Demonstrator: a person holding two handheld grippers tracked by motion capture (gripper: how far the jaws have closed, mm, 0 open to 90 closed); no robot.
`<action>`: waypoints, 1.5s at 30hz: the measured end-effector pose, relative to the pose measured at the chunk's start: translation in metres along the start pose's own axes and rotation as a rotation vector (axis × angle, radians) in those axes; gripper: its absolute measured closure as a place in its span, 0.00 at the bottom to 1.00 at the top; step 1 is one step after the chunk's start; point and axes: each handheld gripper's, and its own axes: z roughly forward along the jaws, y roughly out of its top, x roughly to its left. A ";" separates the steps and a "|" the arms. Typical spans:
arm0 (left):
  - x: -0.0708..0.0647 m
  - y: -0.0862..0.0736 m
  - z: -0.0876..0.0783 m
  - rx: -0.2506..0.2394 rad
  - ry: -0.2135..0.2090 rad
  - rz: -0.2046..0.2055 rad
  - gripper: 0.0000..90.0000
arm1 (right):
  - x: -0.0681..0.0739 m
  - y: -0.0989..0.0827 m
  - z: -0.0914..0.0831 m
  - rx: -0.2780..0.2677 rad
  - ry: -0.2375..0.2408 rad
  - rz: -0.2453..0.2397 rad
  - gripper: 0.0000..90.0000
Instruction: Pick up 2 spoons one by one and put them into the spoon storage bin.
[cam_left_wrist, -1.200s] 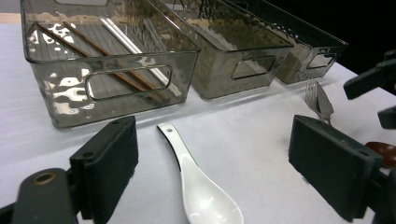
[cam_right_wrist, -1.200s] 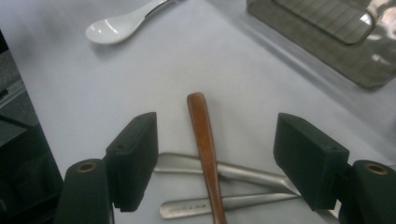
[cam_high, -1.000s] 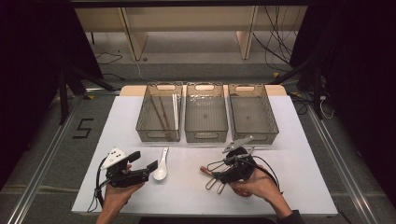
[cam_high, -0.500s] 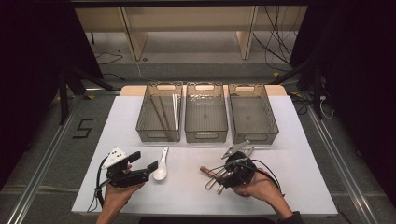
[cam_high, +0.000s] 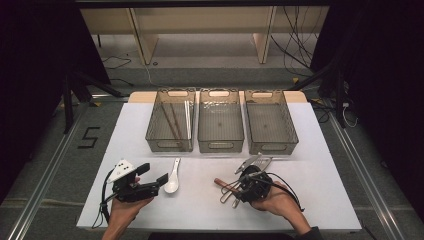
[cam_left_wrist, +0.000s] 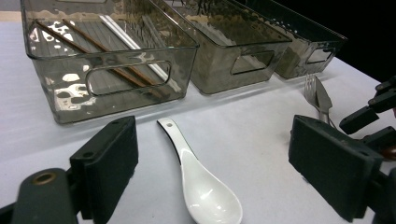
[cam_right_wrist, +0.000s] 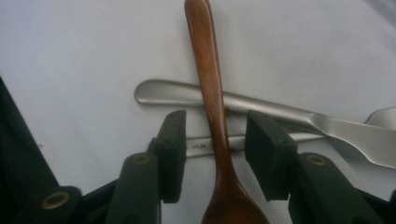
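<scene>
- Left tool (cam_high: 154, 176), black two-jaw, held in person's left hand (cam_high: 122, 209) at table's near-left; jaws wide apart, nothing between the pads, pointing toward the white ceramic soup spoon (cam_high: 172, 181).
- White spoon lies flat on the white table (cam_high: 200, 210), bowl toward the person, handle toward the bins, just beside the left tool; in the left gripper view it sits on the table ahead of the two pads (cam_left_wrist: 201, 191), not touched.
- Three clear smoky plastic bins in a row at the table's far side: left bin (cam_high: 171, 145) holds dark brown chopsticks (cam_high: 170, 120) and a pale pair; middle bin (cam_high: 220, 145) and right bin (cam_high: 272, 146) look bare inside.
- Metal fork and knife (cam_high: 252, 162) lie together near the right bin's front, just beyond the right tool.
- Right tool (cam_high: 235, 187) in person's right hand (cam_high: 272, 200), near-right of table, pointing left over a small cutlery heap.
- Right gripper view: brown wooden spoon (cam_right_wrist: 212, 93) has its neck between the pads; jaws have just been closing, partly closed, small gaps on both sides, not clamped.
- Wooden spoon lies on the table across two silver metal handles (cam_right_wrist: 187, 93).
</scene>
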 end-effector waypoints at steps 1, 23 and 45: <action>0.000 0.000 0.000 0.000 -0.001 0.001 0.17 | 0.000 0.000 0.001 0.006 -0.001 -0.005 0.68; -0.001 0.000 0.000 0.003 -0.003 0.001 0.17 | 0.005 -0.003 0.006 0.107 -0.038 -0.064 0.88; 0.000 -0.001 0.000 0.006 0.001 -0.007 0.17 | 0.001 0.002 -0.027 -0.033 -0.014 -0.088 0.91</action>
